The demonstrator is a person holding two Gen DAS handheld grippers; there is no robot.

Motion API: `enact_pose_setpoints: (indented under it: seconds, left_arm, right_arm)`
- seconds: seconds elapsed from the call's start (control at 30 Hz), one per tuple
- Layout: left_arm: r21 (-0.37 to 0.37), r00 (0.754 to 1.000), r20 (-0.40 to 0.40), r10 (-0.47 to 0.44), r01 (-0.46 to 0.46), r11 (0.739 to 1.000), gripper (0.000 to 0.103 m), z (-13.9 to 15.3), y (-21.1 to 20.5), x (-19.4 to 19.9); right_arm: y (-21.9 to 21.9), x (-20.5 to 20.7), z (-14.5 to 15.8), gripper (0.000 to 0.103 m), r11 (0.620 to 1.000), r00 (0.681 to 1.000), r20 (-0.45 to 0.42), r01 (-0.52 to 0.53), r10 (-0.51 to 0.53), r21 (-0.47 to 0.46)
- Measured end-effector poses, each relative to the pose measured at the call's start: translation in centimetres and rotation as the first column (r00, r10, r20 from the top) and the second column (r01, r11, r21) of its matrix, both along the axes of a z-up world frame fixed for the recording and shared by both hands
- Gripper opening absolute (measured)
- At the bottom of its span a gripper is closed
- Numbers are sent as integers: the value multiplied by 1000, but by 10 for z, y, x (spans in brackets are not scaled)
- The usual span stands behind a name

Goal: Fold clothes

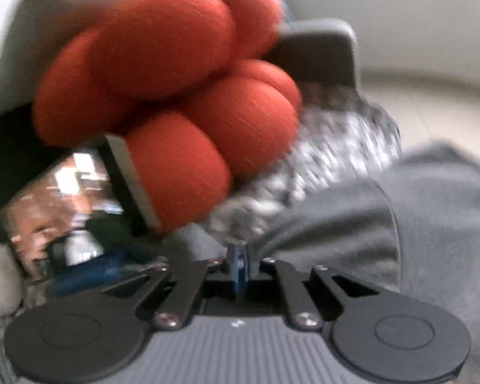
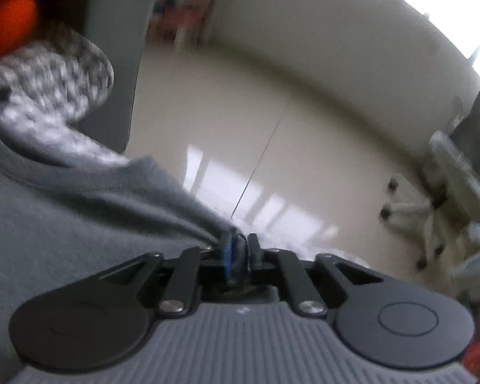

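Both the left gripper (image 1: 238, 264) and right gripper (image 2: 238, 256) were clamped on the grey sweatshirt (image 2: 48, 224), apparently lifted and unfolded.

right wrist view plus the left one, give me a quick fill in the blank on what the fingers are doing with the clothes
1. The right gripper has its fingers pinched on a fold of the ____ garment.
2. The left gripper pinches cloth just below a big ____ knotted cushion.
3. Inside the garment's neckline lies a black-and-white ____ cloth.
4. Beyond the right gripper stands a white office ____ on castors.

Missing words: grey; orange-red; patterned; chair
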State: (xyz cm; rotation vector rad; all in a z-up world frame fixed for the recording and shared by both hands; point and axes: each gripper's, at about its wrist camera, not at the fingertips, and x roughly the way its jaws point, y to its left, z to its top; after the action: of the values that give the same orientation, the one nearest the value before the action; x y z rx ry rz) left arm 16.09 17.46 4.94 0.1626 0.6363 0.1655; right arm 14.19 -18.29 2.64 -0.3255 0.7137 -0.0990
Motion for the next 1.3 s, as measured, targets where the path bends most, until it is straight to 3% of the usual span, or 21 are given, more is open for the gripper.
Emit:
enact_pose_setpoints:
  seconds: [0.03, 0.1, 0.17, 0.23, 0.3, 0.47, 0.67, 0.8, 1.03, 1.2, 1.3]
  left_arm:
    - [-26, 1000, 19, 15, -15, 1000, 15, 9, 8, -8]
    - [-46, 998, 35, 42, -41, 998, 31, 25, 21, -31]
    - [-92, 999, 27, 32, -29, 995, 40, 33, 31, -63]
    - [-206, 999, -37, -2, -6, 979, 41, 28, 42, -99]
    - [-300, 993, -110, -48, 13, 954, 40, 14, 51, -141]
    - [-339, 986, -156, -57, 1, 941, 39, -1, 78, -233]
    - [-389, 975, -166, -147, 72, 918, 38, 1, 93, -297]
    - [-416, 970, -136, -204, 131, 900, 38, 5, 92, -319]
    - [-519, 946, -118, -301, 200, 831, 38, -7, 80, -325]
    - [-502, 944, -154, -290, 178, 846, 36, -21, 68, -321]
    - [-489, 945, -153, -288, 181, 853, 36, -24, 67, -322]
  right_arm:
    - [-8, -10, 13, 47, 999, 998, 51, 24, -26, 41]
    - [-29, -33, 37, 49, 983, 989, 126, 61, -83, 173]
    - [-49, -58, 52, 49, 952, 985, 128, 73, -115, 298]
    - [-65, -89, 57, 50, 926, 987, 100, 81, -127, 370]
    - [-80, -125, 57, 50, 912, 992, 63, 78, -113, 403]
    - [-100, -214, 50, 50, 898, 999, 9, 40, -49, 438]
    - [-103, -290, 27, 50, 897, 999, -52, 17, 6, 441]
    - [-106, -333, 14, 50, 878, 998, -64, 37, -7, 478]
    - [-100, -371, 10, 50, 857, 998, -47, -1, 30, 515]
    - [-94, -366, -2, 50, 839, 997, -57, -5, 43, 545]
    - [-86, -358, -14, 50, 848, 996, -80, 12, 37, 530]
